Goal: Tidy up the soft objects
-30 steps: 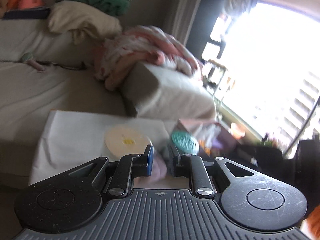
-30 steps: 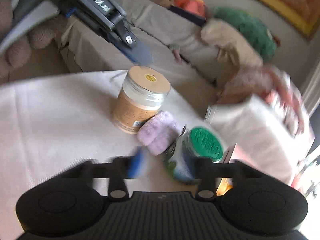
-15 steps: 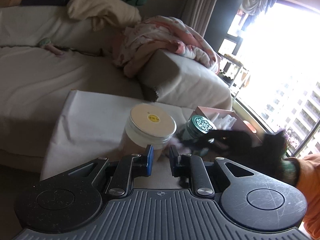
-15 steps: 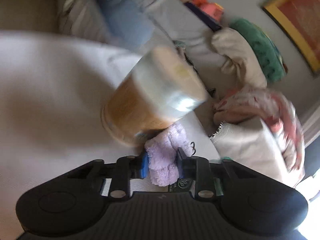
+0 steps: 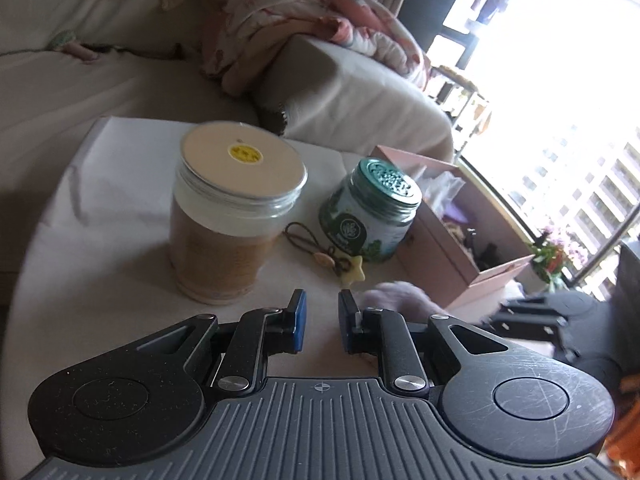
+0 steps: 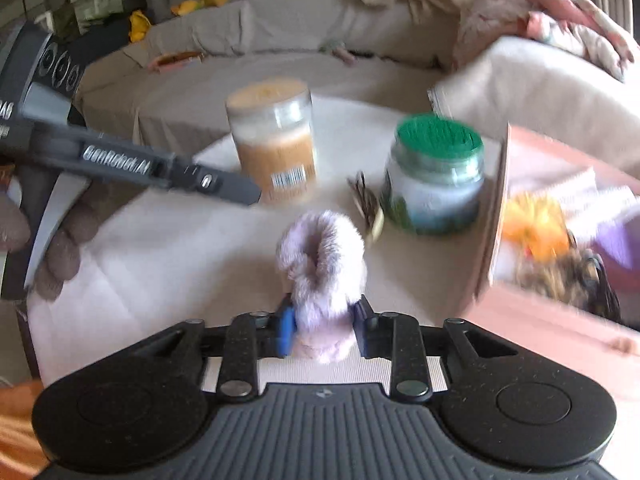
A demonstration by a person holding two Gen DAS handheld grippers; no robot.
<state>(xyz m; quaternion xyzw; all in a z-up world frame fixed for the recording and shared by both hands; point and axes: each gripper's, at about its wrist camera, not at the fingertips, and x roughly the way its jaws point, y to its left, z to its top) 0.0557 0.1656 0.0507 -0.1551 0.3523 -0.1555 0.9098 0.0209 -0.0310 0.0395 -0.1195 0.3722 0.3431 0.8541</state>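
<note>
Right gripper (image 6: 323,326) clamped on something, left gripper (image 5: 322,322) slightly parted, empty.

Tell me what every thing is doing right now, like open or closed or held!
Right tool: shut on the fluffy purple scrunchie.
Fluffy purple scrunchie: held up, squeezed between the pads.
Left tool: open, holding nothing.
Big tan jar: upright, lid on.
Green-lid jar: upright, lid on.
Pink box: open, soft things inside.
Brown hair tie with star charm: lying flat on the table between the jars.
</note>
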